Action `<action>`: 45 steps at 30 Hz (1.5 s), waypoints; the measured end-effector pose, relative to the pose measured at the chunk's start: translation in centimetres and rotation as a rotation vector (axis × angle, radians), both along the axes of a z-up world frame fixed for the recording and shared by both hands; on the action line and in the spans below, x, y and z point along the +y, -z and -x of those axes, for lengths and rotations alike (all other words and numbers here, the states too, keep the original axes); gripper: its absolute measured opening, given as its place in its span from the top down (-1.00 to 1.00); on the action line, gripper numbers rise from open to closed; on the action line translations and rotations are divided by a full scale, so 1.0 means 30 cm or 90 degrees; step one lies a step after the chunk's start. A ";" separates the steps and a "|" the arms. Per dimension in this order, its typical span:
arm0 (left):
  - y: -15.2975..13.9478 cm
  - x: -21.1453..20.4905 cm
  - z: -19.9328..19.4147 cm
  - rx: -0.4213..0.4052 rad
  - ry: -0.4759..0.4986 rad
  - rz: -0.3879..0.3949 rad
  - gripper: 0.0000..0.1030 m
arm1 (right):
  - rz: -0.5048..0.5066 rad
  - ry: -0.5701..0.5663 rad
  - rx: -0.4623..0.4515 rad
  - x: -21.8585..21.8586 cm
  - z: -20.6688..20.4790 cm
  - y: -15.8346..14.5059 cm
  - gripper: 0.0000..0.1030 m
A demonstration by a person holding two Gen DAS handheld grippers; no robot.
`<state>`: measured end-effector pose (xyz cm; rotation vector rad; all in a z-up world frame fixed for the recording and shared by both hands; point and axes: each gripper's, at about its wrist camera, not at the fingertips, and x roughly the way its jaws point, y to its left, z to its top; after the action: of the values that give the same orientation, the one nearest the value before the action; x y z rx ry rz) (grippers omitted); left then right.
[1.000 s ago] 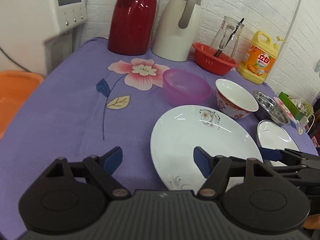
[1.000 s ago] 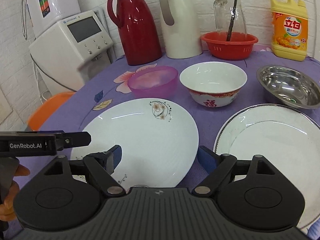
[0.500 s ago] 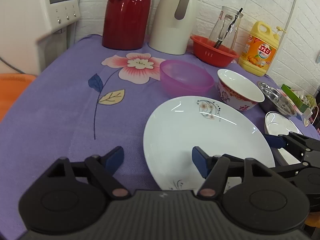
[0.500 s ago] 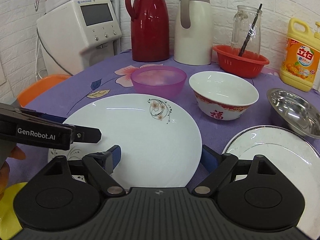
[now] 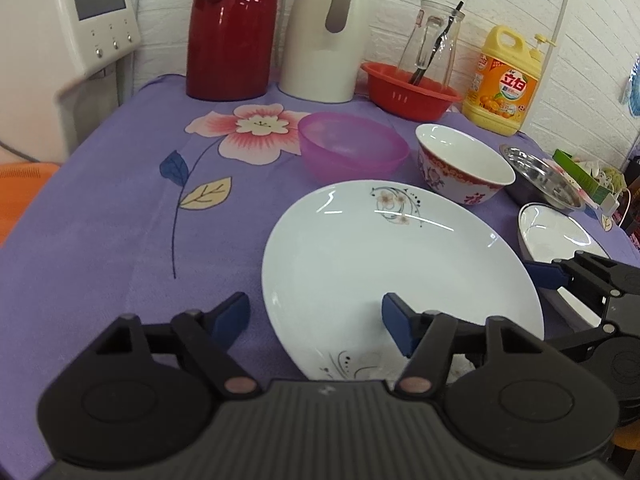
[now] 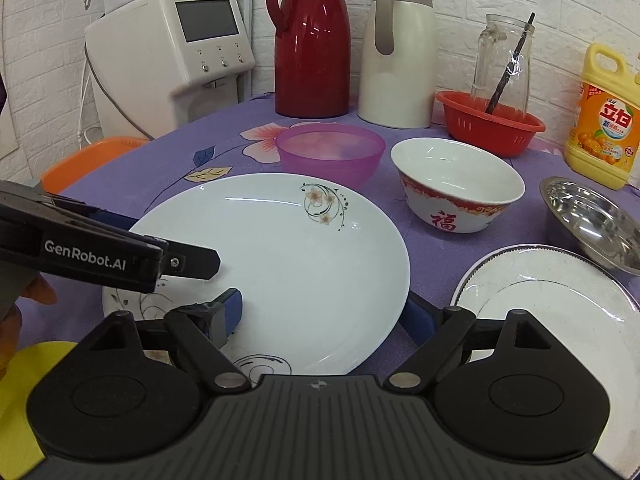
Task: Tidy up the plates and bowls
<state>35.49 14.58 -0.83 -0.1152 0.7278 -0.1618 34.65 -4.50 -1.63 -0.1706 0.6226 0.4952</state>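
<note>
A large white plate (image 5: pixel 400 264) with a flower print lies on the purple cloth. My left gripper (image 5: pixel 314 318) straddles its near left rim; the jaws are closing, one pad over the plate, the other over the cloth, neither pressing. My right gripper (image 6: pixel 324 316) stands open across the same plate (image 6: pixel 280 240) at its near right rim. A smaller dark-rimmed plate (image 6: pixel 560 304) lies to the right. Behind stand a pink plastic bowl (image 6: pixel 330 152), a white bowl with a red band (image 6: pixel 456 184) and a steel bowl (image 6: pixel 592 216).
Along the back wall stand a red flask (image 6: pixel 312 40), a cream flask (image 6: pixel 400 56), a red basket (image 6: pixel 492 128) holding a glass jar, and a yellow detergent bottle (image 6: pixel 604 120). A white machine (image 6: pixel 172 52) and an orange seat (image 6: pixel 88 156) are off the table's left.
Both views have rolled closer to level. The left gripper's jaws have narrowed around the large plate's rim. Neither gripper has taken hold of anything.
</note>
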 end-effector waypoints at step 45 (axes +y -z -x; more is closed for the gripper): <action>-0.002 -0.071 0.599 -0.021 -0.025 0.006 -0.14 | -0.070 0.016 0.016 -0.070 0.563 -0.007 -1.00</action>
<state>17.52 12.44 -0.78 -0.1349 0.6921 -0.1295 17.75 -6.61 -1.42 -0.0534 0.6192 0.5070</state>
